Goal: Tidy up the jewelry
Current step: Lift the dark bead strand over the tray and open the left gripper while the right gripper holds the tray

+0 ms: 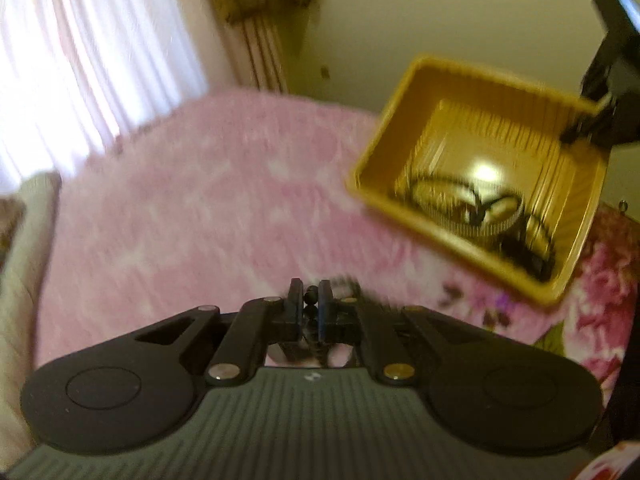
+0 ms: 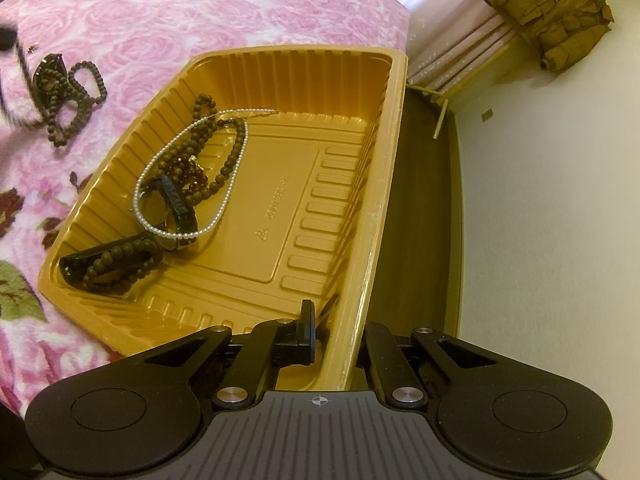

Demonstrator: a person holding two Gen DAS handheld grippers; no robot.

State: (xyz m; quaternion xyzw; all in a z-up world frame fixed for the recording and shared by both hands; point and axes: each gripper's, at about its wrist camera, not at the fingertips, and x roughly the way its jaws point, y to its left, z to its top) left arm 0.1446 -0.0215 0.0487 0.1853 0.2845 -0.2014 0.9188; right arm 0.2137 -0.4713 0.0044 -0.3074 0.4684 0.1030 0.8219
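Note:
A yellow plastic tray [image 2: 304,184] rests at the edge of a pink rose-pattern blanket [image 2: 168,8]. In it lie a pearl necklace [image 2: 192,184], brown bead strings [image 2: 224,160], a black-strapped watch [image 2: 176,204] and a bead bracelet [image 2: 120,264]. My right gripper [image 2: 332,320] is shut on the tray's near wall, one finger [image 2: 308,332] inside it. More brown beads [image 2: 76,92] lie on the blanket left of the tray. In the blurred left wrist view my left gripper [image 1: 311,300] is shut on a few dark beads [image 1: 311,294], above the blanket and left of the tray [image 1: 384,152].
A dark wooden bed edge [image 2: 424,200] runs beside the tray, with pale floor [image 2: 540,220] beyond it. A brown padded jacket [image 2: 548,12] hangs on a rack by the pink curtain [image 1: 80,60]. A cream cushion [image 1: 24,240] borders the blanket's left side.

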